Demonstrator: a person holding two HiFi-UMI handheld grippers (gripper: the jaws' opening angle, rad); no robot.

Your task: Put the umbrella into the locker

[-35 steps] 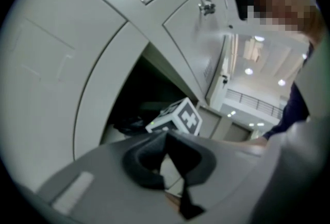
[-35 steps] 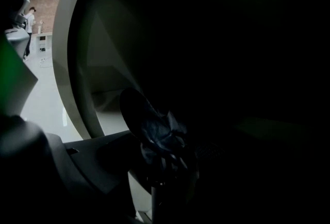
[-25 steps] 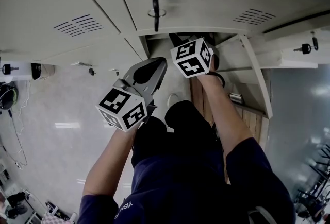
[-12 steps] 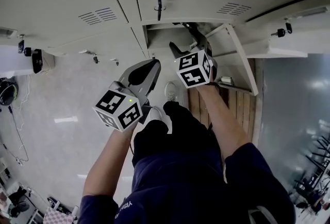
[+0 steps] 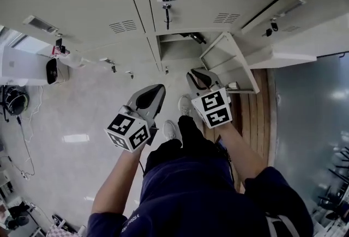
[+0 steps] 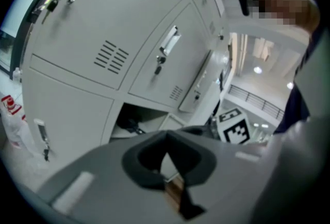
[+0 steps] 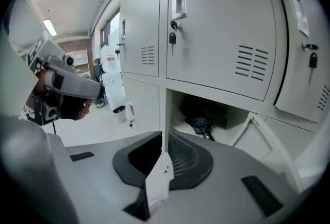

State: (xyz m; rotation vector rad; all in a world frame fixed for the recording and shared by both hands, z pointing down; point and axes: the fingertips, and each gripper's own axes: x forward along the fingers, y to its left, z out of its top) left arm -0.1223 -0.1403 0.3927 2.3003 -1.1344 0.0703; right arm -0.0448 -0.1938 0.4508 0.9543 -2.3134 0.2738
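The black folded umbrella (image 5: 193, 38) lies inside the open bottom locker (image 5: 175, 49), whose door (image 5: 226, 61) hangs open to the right. It also shows in the right gripper view as a dark bundle (image 7: 201, 124) on the locker floor, and in the left gripper view as a dark shape (image 6: 129, 125). My right gripper (image 5: 197, 76) hangs well short of the opening, its jaws closing with nothing between them (image 7: 164, 138). To its left my left gripper (image 5: 155, 92) is shut and empty (image 6: 166, 141), also clear of the locker.
Shut grey locker doors with keys (image 5: 166, 12) surround the open one. A white appliance (image 5: 32, 67) stands against the wall at the left. The person's shoes (image 5: 185, 104) rest on the pale floor beside a strip of wooden flooring (image 5: 256, 116).
Both grippers have drawn back and up from the locker. The right one was at the opening and now hangs clear of it with its jaws nearly together. The umbrella stays inside.
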